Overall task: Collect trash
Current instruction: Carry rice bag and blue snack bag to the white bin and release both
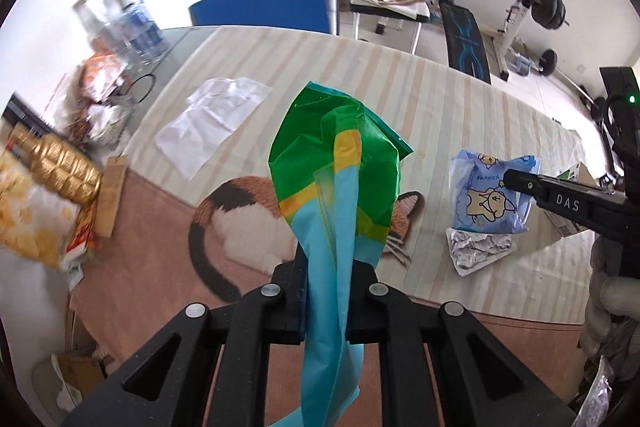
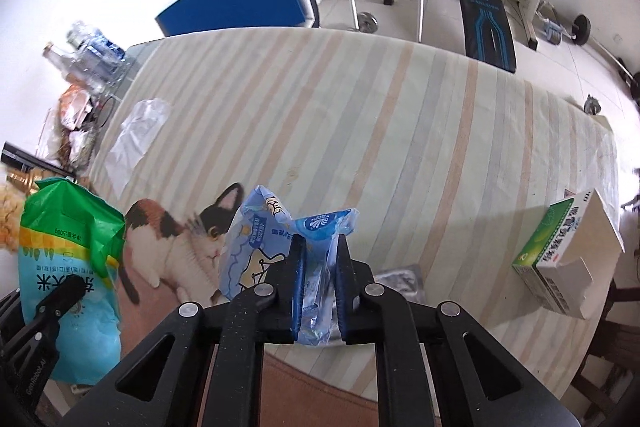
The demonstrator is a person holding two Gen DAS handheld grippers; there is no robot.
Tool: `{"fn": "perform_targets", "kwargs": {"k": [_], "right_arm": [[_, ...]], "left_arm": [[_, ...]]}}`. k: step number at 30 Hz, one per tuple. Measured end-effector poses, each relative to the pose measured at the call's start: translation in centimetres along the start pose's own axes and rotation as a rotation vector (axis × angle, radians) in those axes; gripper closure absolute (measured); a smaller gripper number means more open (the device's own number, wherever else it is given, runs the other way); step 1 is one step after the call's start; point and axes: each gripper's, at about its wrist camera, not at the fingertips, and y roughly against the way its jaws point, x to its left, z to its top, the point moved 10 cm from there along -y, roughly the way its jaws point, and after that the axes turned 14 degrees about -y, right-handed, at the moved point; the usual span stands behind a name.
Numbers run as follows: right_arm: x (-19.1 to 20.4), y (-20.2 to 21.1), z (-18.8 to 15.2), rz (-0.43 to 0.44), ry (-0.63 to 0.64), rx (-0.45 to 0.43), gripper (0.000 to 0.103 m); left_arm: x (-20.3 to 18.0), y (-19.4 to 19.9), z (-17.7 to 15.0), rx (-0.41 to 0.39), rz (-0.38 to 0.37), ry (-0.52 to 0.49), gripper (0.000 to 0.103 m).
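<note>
Both sets of tongs are closed on plastic packaging above a surface covered by a pale striped cloth with a calico cat printed near its front edge. Left tongs pinch the lower part of a green, yellow and light-blue bag, which rises crumpled from between the jaws and hangs loose below them; in the right wrist view the same bag shows at the front left corner with its printed face toward the camera. Right tongs clamp a crumpled pale blue wrapper with cartoon figures on it, held up over the front edge of the surface just right of the cat's head; in the left wrist view that wrapper is seen at the tip of the right tongs. Directly beneath it on the cloth lies a piece of crumpled silver foil. A clear flat plastic sheet lies on the cloth toward the far left corner. A green and white carton sits at the right edge of the surface. Beyond the left edge stand water bottles, snack packets and a gold bottle lying on its side.
</note>
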Motion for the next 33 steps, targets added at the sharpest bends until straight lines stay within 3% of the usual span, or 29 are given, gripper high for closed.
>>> {"fn": "perform_targets", "kwargs": {"k": [9, 15, 21, 26, 33], "right_arm": [[4.2, 6.8, -9.7, 0.051, 0.132, -0.04, 0.09], [6.9, 10.6, -18.7, 0.076, 0.227, -0.046, 0.09], [9.3, 13.1, -30.1, 0.104, 0.334, -0.014, 0.09], [10.3, 11.5, -40.9, 0.11, 0.414, 0.096, 0.09], [9.3, 3.3, -53.3, 0.03, 0.527, 0.291, 0.09]], "left_arm": [[3.1, 6.7, -9.5, -0.05, 0.044, 0.174, 0.094], [4.8, 12.1, -19.3, -0.072, 0.086, 0.299, 0.094], [5.2, 15.6, -30.8, -0.066, 0.099, 0.411, 0.094], [4.4, 15.3, -39.7, -0.009, 0.087, 0.503, 0.094], [3.8, 8.5, -52.0, 0.128, 0.021, 0.684, 0.094]]}}
